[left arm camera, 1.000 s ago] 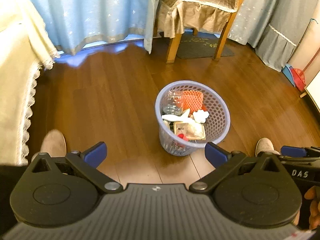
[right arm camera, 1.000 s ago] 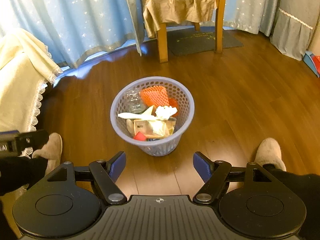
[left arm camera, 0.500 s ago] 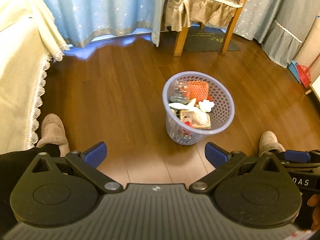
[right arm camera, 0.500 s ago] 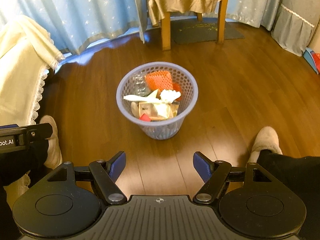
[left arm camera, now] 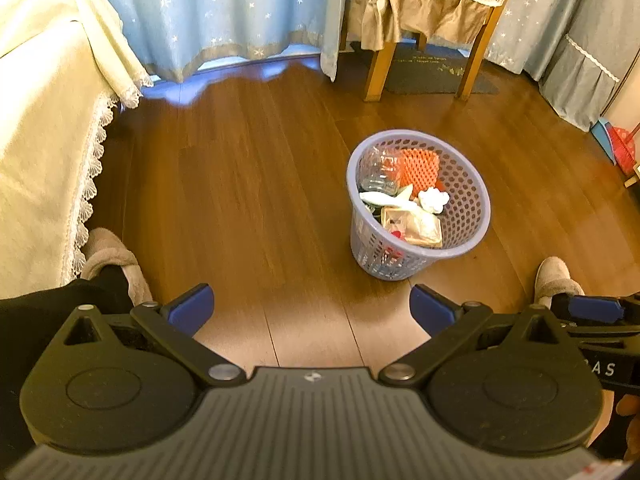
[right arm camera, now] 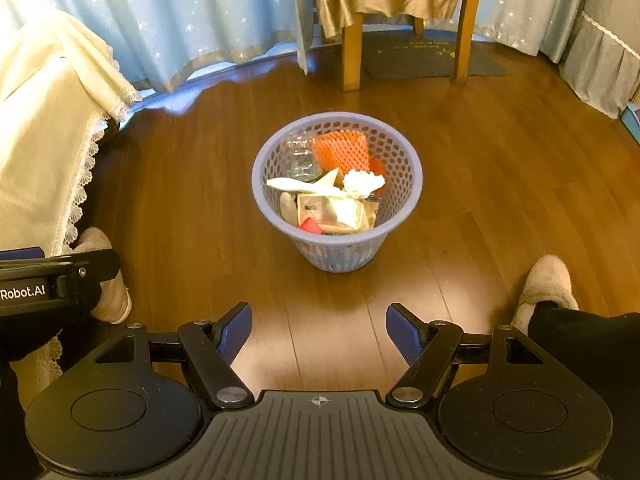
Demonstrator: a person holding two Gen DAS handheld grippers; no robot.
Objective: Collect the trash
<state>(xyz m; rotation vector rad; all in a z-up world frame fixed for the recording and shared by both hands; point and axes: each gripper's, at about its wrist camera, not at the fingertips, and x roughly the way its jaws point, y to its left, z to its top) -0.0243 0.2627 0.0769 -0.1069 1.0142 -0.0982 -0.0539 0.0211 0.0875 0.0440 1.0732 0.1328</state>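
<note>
While the lavender basket of trash stands on the wood floor, the left gripper and right gripper hang near it, jaws spread, empty.

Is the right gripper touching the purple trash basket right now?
Apart. The right wrist view shows bare floor between the open right gripper and the basket.

The round plastic basket is pale lilac with a pattern of small holes, and inside it lies an orange foam net with a mesh pattern. The long curtains are light blue with small white stars, and the wooden plank floor is warm brown.
</note>
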